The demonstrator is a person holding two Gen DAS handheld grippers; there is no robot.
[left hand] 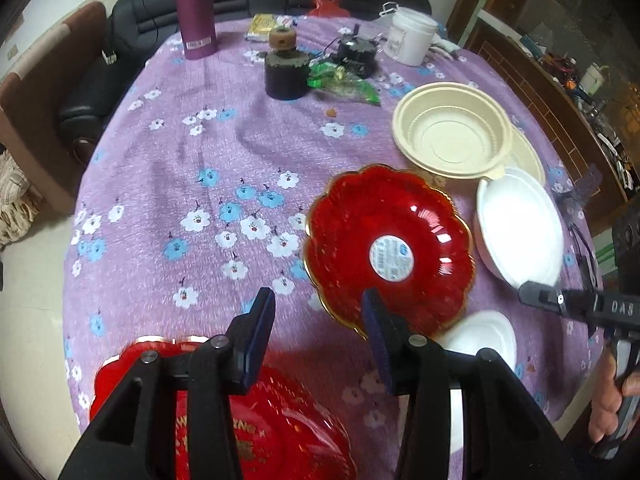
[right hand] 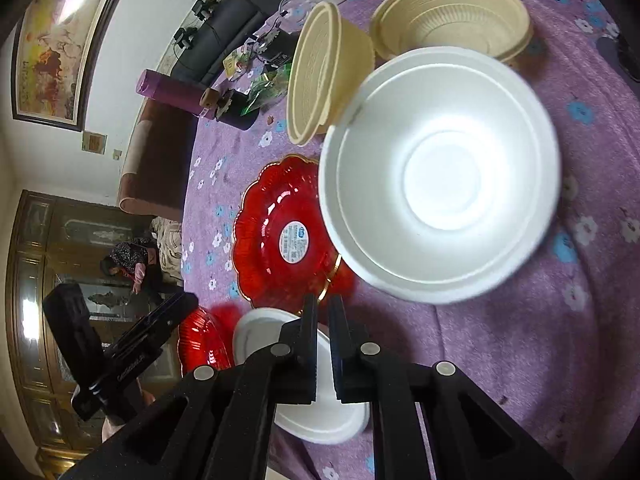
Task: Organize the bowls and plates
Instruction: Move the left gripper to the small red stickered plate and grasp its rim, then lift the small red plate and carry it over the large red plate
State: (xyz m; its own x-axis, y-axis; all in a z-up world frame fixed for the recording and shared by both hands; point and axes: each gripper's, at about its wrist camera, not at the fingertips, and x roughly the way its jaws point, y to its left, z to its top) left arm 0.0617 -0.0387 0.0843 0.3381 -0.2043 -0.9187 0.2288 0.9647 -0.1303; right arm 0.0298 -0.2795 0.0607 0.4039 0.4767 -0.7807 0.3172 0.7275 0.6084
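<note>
A red scalloped plate (left hand: 388, 248) (right hand: 280, 240) with a round sticker lies on the purple flowered tablecloth (left hand: 180, 168). A second red plate (left hand: 260, 420) (right hand: 204, 340) lies under my left gripper (left hand: 318, 312) (right hand: 176, 308), which is open with nothing between its fingers. A large white foam bowl (left hand: 520, 224) (right hand: 440, 200) sits right of the stickered plate. A small white dish (left hand: 484, 336) (right hand: 304, 380) lies beneath my right gripper (right hand: 323, 312) (left hand: 528, 294), which is shut with nothing seen in it. One cream bowl (left hand: 452, 132) (right hand: 320, 76) leans tilted against another (left hand: 528, 152) (right hand: 452, 12).
At the table's far side stand a purple flask (left hand: 196, 12), a dark jar with a cork lid (left hand: 286, 72), green wrappers (left hand: 344, 84) and a white tub (left hand: 412, 36). A black sofa (left hand: 160, 20) runs behind. A person (right hand: 132, 264) sits in the background.
</note>
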